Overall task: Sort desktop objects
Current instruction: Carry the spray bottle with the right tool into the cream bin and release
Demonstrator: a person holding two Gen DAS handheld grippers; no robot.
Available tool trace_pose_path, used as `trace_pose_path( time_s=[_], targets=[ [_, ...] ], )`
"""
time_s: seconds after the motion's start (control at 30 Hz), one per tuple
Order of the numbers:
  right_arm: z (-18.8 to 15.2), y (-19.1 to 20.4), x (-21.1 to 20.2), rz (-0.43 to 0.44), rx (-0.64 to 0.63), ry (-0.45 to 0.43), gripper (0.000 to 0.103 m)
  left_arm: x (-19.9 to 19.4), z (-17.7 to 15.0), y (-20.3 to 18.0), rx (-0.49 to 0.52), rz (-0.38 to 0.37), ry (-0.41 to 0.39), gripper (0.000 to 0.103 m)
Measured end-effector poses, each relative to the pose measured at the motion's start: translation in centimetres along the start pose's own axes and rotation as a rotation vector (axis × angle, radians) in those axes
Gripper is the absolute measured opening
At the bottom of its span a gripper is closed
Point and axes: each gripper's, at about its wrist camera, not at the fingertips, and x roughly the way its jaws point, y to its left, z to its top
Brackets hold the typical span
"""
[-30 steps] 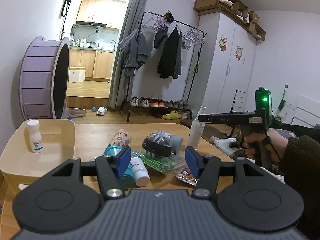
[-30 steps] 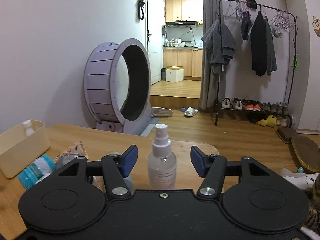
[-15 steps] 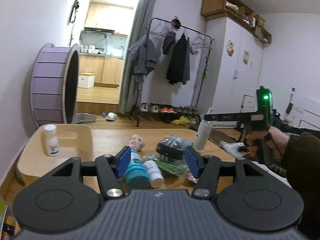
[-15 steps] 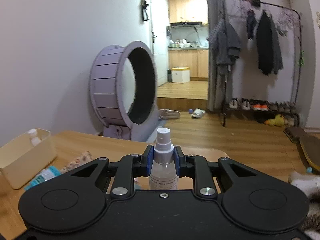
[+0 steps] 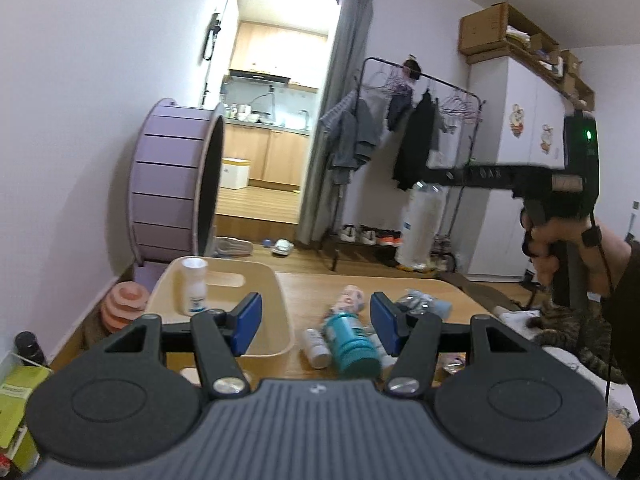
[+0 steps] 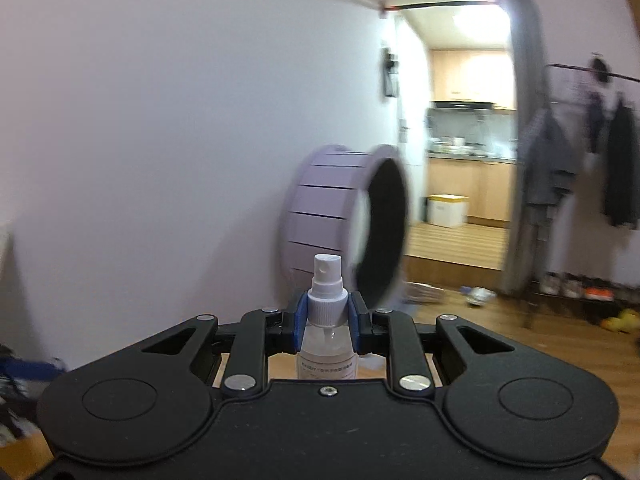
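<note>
On my far left, past the edge of the desk [image 5: 448, 292], a purple cat wheel [image 5: 176, 184] stands against the wall. On the desk in front of it sits my cream bin [image 5: 276, 308], with a small white bottle [image 5: 194, 286] upright inside.

My left hand-held gripper [image 5: 316, 326] hangs just above the desk with its blue pads apart and nothing between them; its left pad sits over the bin's near right corner. Through the gap I see a teal bottle [image 5: 350, 340] lying on its side, a smaller white bottle [image 5: 316, 346] lying just left of it and touching it, and a pinkish patterned packet [image 5: 350, 298] beyond them. Farther right lies a blurred dark and light-blue bundle [image 5: 424, 304] I cannot make out.

Up in the air to the right, my right hand [image 5: 560, 248] holds the right hand-held gripper [image 6: 327, 322], its green light on. Its pads are clamped on the neck of a clear spray bottle [image 6: 326, 344], just under the white ribbed collar, the nozzle standing upright above them. In the left wrist view that spray bottle [image 5: 422, 220] hangs well above the desk, blurred, in front of the clothes rack [image 5: 420, 140]. Below my right hand a tabby cat [image 5: 572, 332] lies beside the desk.
</note>
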Motion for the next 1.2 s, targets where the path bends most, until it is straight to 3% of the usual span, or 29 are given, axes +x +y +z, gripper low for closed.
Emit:
trace_pose_path(
  time_s=[0.2, 0.53, 1.07, 1.1, 1.2],
  targets=[
    [-0.2, 4.4, 6.6, 0.140, 0.005, 0.061, 0.022, 0.1, 0.0, 1.4, -0.007, 0.064, 0.011, 0.059],
    [-0.6, 7.2, 14.0, 0.242, 0.014, 0.099, 0.022, 0.9, -0.2, 3.4, -0.032, 0.127, 0.039, 0.059],
    [-4.5, 9.7, 18.6, 0.227, -0.056, 0.171, 0.023, 1.4, -0.3, 3.6, -0.042, 0.131, 0.056, 0.059],
    [-4.3, 9.8, 18.5, 0.225, -0.061, 0.169, 0.024, 1.5, -0.3, 3.6, -0.041, 0.132, 0.061, 0.059],
    [-3.7, 10.1, 17.1, 0.202, -0.084, 0.147, 0.059, 1.7, -0.4, 3.6, -0.034, 0.137, 0.075, 0.059]
  ],
)
